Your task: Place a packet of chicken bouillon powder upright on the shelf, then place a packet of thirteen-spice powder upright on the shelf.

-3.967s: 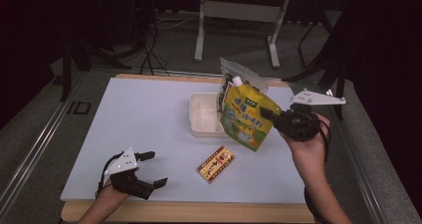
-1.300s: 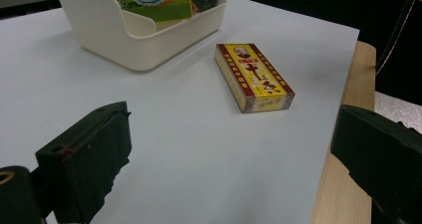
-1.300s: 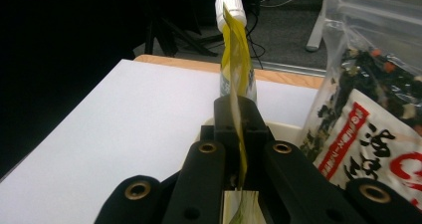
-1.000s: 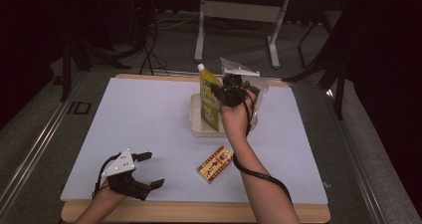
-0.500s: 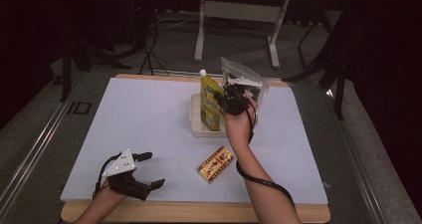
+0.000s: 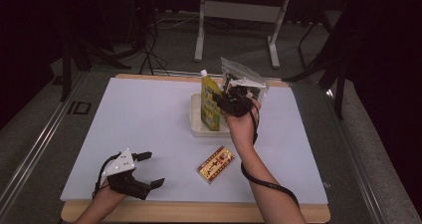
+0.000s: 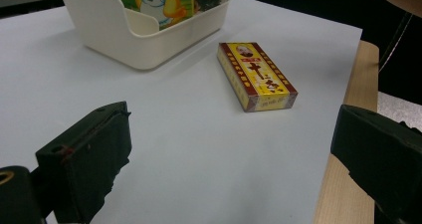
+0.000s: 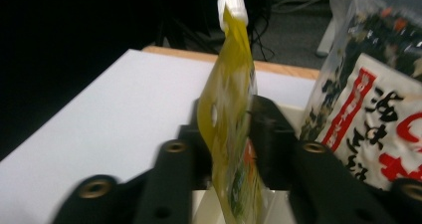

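A yellow spouted pouch with a white cap stands upright in the white bin at the table's middle back. My right gripper is shut on the pouch from its right side; in the right gripper view both jaws press the pouch between them. A clear bag with dark contents and a red-and-white label leans in the bin behind the gripper. My left gripper rests open near the front left edge, nothing between its fingers. A red-and-yellow box lies flat in front of the bin.
In the left gripper view the box lies ahead to the right, the bin beyond it, and the table's wooden edge runs along the right. Dark floor, cables and a stand's legs lie behind the table.
My right gripper has carried the pouch from the table's right side leftward to the bin and set it lower inside. The left gripper has not moved.
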The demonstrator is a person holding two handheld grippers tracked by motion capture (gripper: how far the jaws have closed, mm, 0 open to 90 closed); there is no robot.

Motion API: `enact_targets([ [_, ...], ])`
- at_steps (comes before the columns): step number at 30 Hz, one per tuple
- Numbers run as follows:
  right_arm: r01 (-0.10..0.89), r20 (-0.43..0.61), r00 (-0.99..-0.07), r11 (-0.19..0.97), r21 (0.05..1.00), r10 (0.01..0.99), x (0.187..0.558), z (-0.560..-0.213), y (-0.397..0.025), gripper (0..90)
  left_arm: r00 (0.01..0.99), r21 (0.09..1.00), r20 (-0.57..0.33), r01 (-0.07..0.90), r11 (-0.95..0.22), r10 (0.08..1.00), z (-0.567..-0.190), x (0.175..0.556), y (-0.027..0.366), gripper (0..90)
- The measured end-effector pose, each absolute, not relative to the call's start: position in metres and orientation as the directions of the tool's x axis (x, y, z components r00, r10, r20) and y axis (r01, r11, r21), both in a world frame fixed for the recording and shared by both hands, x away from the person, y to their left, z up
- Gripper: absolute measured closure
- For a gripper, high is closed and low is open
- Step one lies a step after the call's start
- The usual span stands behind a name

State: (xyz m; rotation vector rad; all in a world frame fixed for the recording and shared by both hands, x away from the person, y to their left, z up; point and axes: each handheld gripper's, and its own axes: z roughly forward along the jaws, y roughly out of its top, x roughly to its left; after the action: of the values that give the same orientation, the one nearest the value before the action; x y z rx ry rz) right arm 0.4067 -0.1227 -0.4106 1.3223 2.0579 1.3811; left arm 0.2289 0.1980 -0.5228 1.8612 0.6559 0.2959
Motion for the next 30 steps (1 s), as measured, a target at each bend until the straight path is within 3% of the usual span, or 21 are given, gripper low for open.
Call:
enact_targets([
  [7, 0.476, 0.196, -0.556, 0.116, 0.872, 0.807, 0.399, -0.398, -0.129, 36.8, 0.814, 0.926, -0.106, 0.290, -0.242, 0.571, -0.522, 0.229, 0.198, 2.9],
  [14, 0.423, 0.192, -0.615, 0.114, 0.899, 0.765, 0.381, -0.388, -0.141, 15.5, 0.800, 0.918, -0.137, 0.324, -0.227, 0.585, -0.517, 0.229, 0.199, 4.0],
  [22, 0.391, 0.188, -0.678, 0.132, 0.911, 0.710, 0.358, -0.384, -0.158, 13.9, 0.792, 0.892, -0.135, 0.359, -0.275, 0.596, -0.508, 0.228, 0.190, 1.9],
  [30, 0.333, 0.121, -0.745, 0.209, 0.920, 0.656, 0.324, -0.388, -0.176, 14.9, 0.796, 0.870, -0.141, 0.383, -0.310, 0.589, -0.507, 0.229, 0.182, 1.8],
])
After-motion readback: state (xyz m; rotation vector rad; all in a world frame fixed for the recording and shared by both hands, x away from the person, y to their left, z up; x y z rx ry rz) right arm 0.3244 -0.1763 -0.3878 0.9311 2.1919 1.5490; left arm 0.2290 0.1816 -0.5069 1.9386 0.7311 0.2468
